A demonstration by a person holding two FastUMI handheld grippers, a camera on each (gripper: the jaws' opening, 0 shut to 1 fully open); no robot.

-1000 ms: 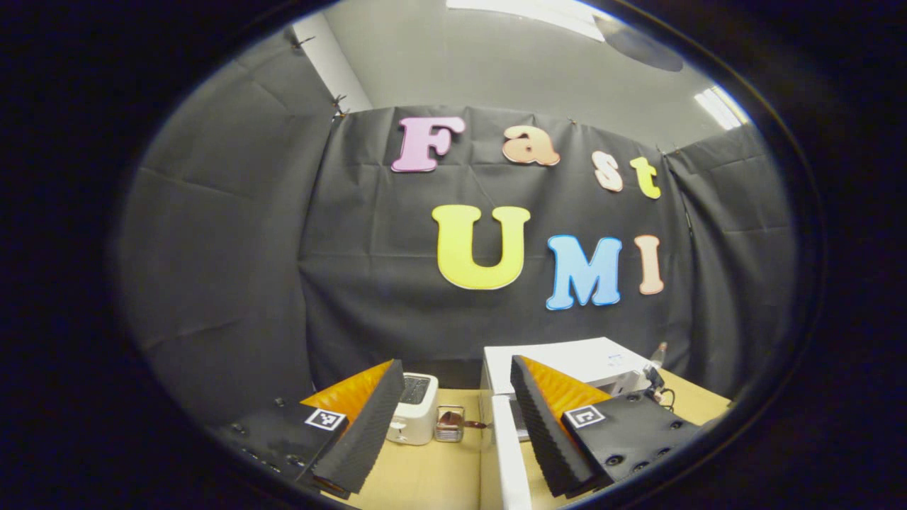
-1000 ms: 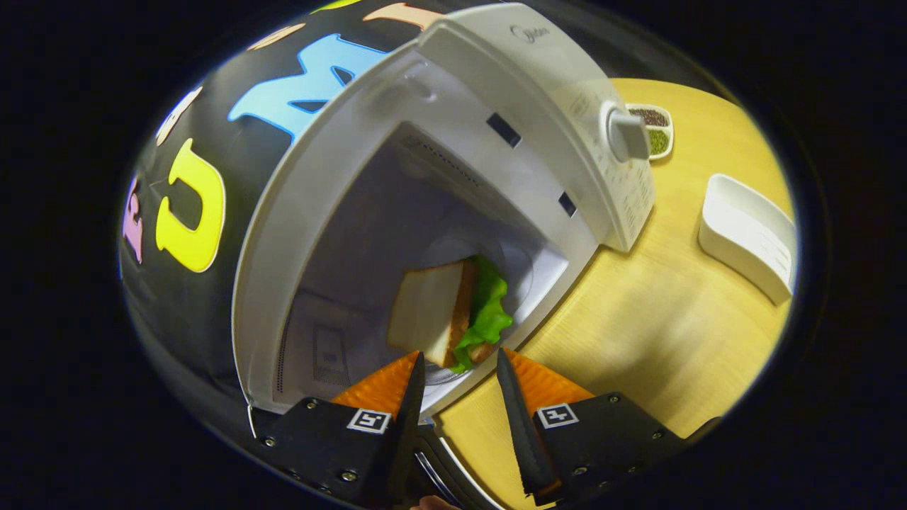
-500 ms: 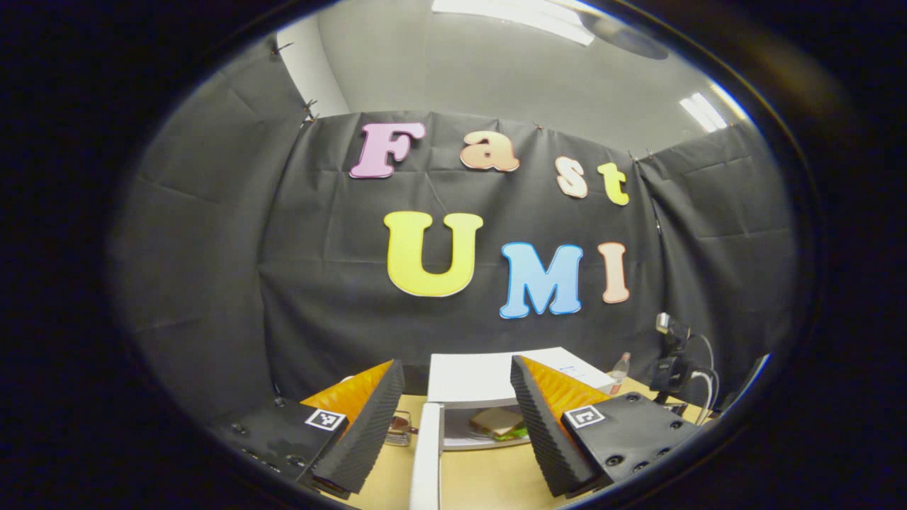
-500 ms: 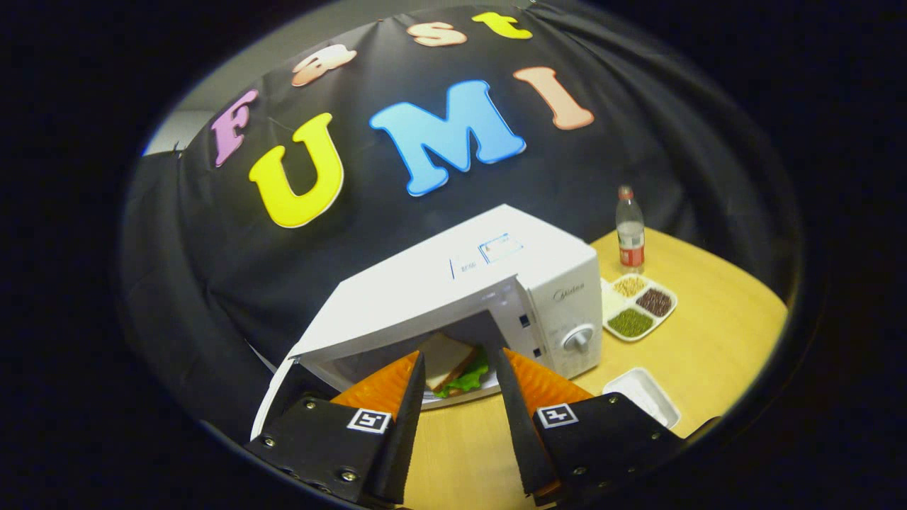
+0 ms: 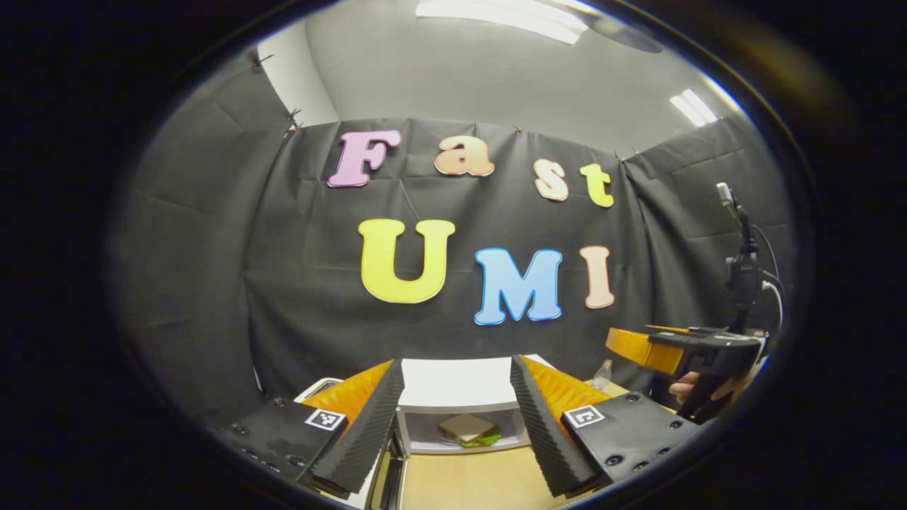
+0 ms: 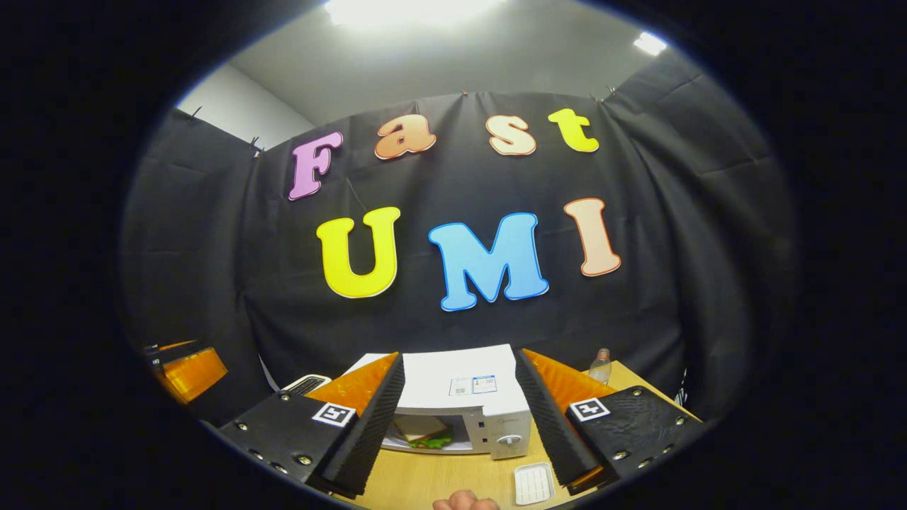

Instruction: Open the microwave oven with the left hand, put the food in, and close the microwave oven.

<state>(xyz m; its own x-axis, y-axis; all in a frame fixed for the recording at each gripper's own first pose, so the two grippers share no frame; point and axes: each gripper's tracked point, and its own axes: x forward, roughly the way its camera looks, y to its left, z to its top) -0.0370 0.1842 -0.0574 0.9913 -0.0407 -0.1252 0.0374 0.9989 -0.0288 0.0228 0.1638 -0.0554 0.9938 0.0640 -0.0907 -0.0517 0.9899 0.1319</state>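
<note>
Showing sandwich (image 5: 468,429) now resting inside microwave (image 5: 453,397), door still open. Right gripper (image 6: 459,418) has backed well away from cavity, jaws wide, empty. Left gripper (image 5: 453,425) wide, empty, has swung to face cavity straight ahead. Food step judged done; closing door with left gripper remains.

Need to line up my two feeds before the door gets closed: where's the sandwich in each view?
Left gripper view: sandwich low centre, inside the open microwave, between the claw's fingers.
Right gripper view: sandwich low, left of centre, inside the microwave.
Shared landmark: the water bottle right of the microwave.
</note>
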